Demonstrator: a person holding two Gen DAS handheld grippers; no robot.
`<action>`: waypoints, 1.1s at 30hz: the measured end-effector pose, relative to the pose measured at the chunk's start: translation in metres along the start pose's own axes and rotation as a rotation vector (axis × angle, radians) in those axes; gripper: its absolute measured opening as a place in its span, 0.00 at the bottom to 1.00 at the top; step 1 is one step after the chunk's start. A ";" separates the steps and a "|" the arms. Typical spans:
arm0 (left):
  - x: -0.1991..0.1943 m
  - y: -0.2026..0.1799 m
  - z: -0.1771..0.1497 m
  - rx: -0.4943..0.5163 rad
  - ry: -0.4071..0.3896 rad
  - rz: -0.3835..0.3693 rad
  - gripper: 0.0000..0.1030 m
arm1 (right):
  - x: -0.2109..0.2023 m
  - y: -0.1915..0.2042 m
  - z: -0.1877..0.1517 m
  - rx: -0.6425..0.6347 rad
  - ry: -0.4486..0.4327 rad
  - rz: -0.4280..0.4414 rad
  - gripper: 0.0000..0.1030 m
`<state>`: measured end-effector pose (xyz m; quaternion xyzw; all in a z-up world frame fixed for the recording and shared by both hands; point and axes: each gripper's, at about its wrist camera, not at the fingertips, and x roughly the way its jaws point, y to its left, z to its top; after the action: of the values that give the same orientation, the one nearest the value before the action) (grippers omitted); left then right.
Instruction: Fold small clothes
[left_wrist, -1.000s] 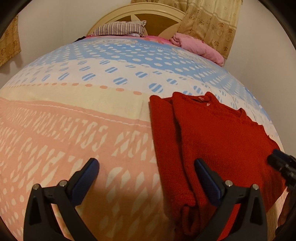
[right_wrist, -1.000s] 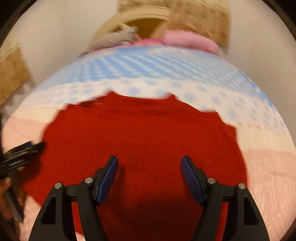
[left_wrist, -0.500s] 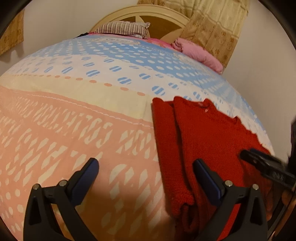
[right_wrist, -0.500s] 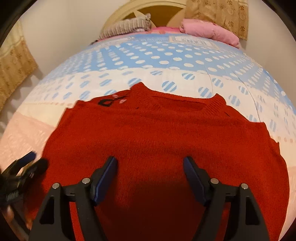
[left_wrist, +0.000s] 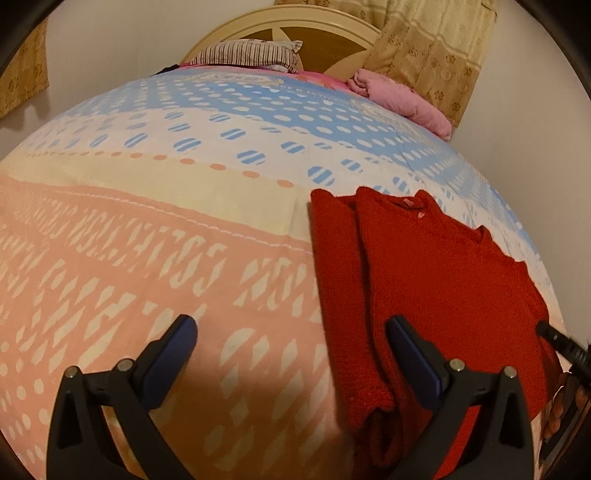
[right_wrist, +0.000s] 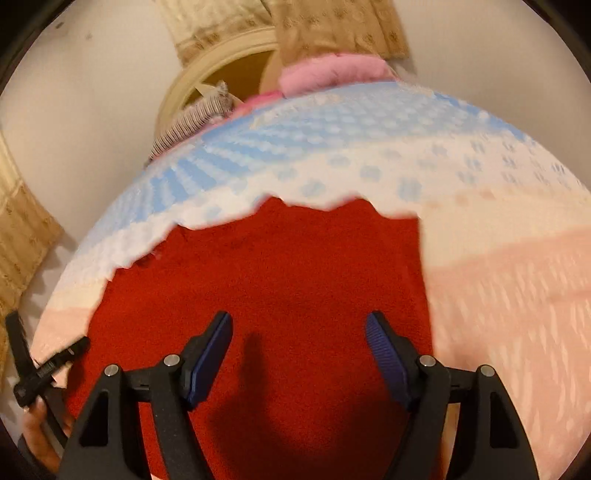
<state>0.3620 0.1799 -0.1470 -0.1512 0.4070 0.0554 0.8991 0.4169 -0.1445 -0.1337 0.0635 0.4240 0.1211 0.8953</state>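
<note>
The right tool (right_wrist: 299, 354) stands released, its blue-padded jaws apart over the red knitted sweater (right_wrist: 280, 295) with nothing pinched between them; against the view of half a second earlier it has swung sideways and rolled, so that the garment's right-hand folded edge and the bare bedding beyond it now lie in frame, and the picture is smeared by that travel. The left tool (left_wrist: 291, 362) is likewise released and has kept its station: one jaw hangs over bare sheet, the other over the garment's left fold. The sweater has not shifted; it lies flat on the bed, both sides already turned inward, the left one as a thick doubled band in the left wrist view, neckline pointing towards the headboard. Judgement: the side folds appear complete, neither tool holds cloth, and the right tool's relocation suggests a fresh grasp is being sought, probably for a lengthwise fold. The surface is a patterned bedsheet (left_wrist: 155, 258), peach with white dashes nearest, then a cream band, then blue with pale dots. Beyond lie a striped pillow (left_wrist: 247, 55), a pink bundled blanket (left_wrist: 402, 99), a cream arched wooden headboard (left_wrist: 295, 31), beige patterned curtains (left_wrist: 432, 44) and plain pale walls.
</note>
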 end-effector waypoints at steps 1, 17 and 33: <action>-0.001 0.000 0.001 0.001 -0.002 0.005 1.00 | -0.001 0.003 0.000 -0.038 -0.008 -0.007 0.73; 0.026 -0.022 0.027 0.119 0.037 -0.012 1.00 | -0.035 0.163 -0.079 -0.562 -0.023 0.056 0.73; 0.030 -0.024 0.028 0.135 0.035 -0.118 0.77 | -0.023 0.270 -0.141 -0.944 -0.128 -0.095 0.73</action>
<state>0.4070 0.1647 -0.1465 -0.1146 0.4157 -0.0277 0.9018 0.2497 0.1111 -0.1471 -0.3620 0.2693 0.2553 0.8552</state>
